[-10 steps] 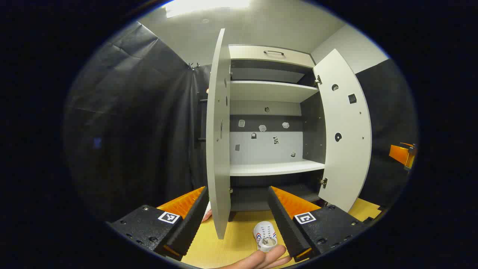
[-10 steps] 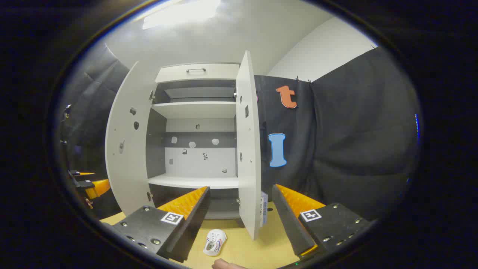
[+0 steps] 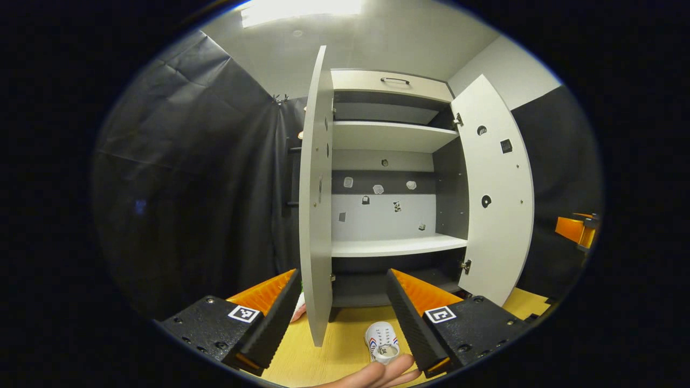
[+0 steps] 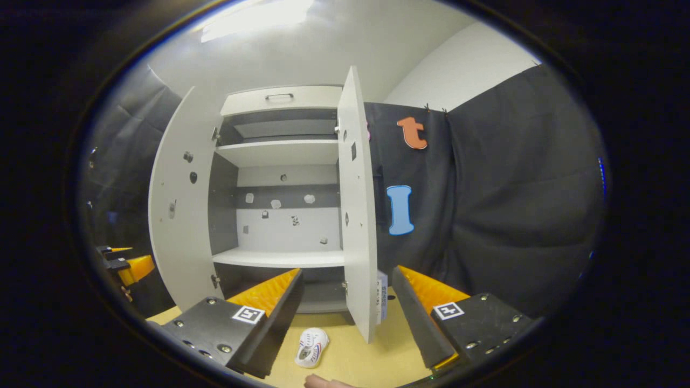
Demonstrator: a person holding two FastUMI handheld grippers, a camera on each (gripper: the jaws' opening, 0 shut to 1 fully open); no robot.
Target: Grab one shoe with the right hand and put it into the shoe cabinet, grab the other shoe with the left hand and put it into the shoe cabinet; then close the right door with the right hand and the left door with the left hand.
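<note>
Both grippers, left (image 3: 342, 315) and right (image 4: 347, 318), we log released; shoe (image 4: 312, 347) lies at 6 o'clock before the open shoe cabinet (image 4: 280, 258).

A: Where does the left gripper view look from?
B: Low over the counter (image 3: 323, 361), left of centre, facing the open shoe cabinet (image 3: 388, 245) from nearby.
A: And the right gripper view?
B: Same height, right of centre. Both share the cabinet's shelves, both doors and the white shoe (image 4: 311, 347) in front.
</note>
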